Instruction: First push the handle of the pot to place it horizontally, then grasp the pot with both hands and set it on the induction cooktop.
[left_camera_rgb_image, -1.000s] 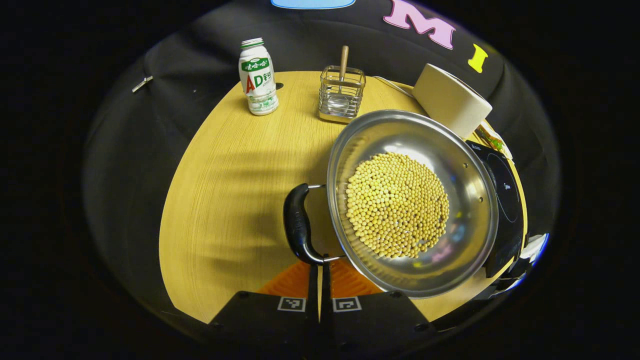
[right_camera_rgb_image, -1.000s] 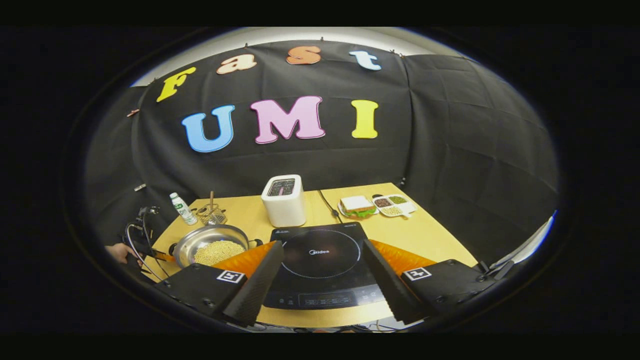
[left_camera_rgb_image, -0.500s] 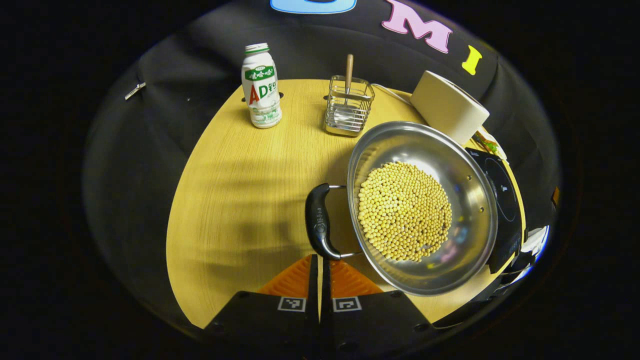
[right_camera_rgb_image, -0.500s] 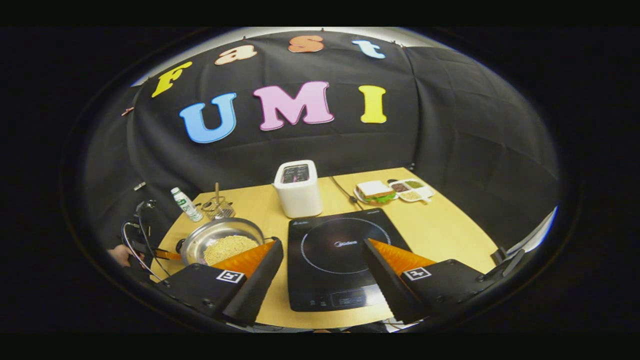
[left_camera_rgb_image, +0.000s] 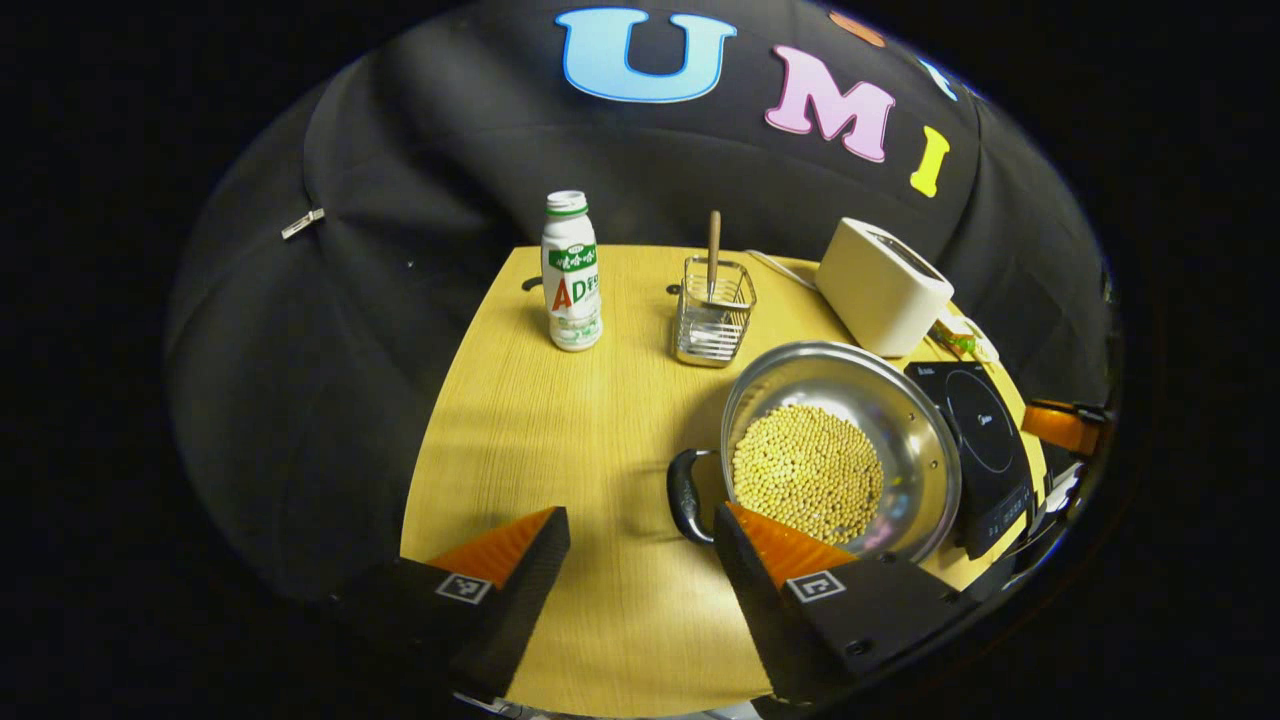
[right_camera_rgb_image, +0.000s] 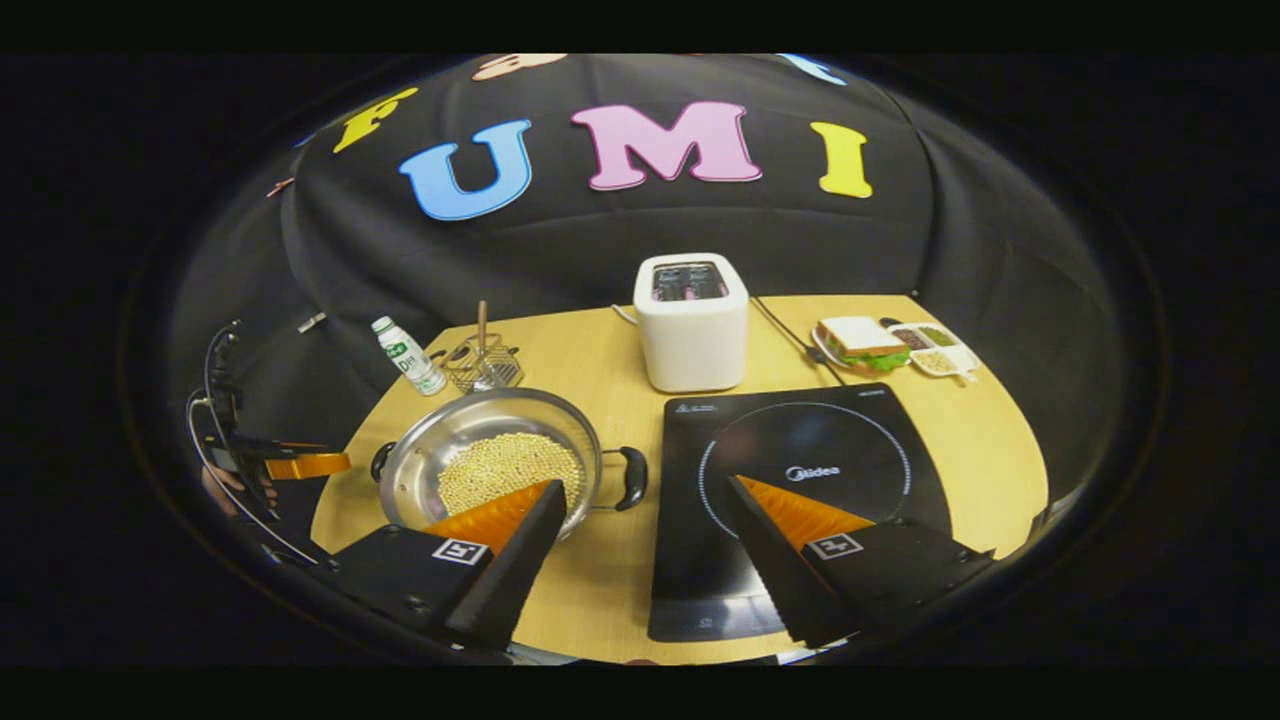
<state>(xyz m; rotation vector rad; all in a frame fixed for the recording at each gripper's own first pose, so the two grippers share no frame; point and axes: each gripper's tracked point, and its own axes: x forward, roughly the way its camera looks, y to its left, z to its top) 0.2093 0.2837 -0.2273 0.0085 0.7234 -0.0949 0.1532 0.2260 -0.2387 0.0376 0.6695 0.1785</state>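
Surface (right_camera_rgb_image: 600, 590): induction cooktop (right_camera_rgb_image: 800, 480) at 3 o'clock of the pot (right_camera_rgb_image: 490, 470), just beside it. Pot holds yellow beans (left_camera_rgb_image: 808, 472). Left hand-held gripper (left_camera_rgb_image: 640, 540) spread wide, empty; pot handle (left_camera_rgb_image: 685, 496) at its 1 o'clock. Right hand-held gripper (right_camera_rgb_image: 645, 510) likewise spread, empty.

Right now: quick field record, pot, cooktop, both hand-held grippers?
pot: steel pot holding yellow beans, on the wooden table, left of the cooktop
pot handles: black, one each side
induction cooktop: bare, nothing on it
left hand-held gripper: open, short of the near handle, holding nothing
right hand-held gripper: open, above pot and cooktop edge
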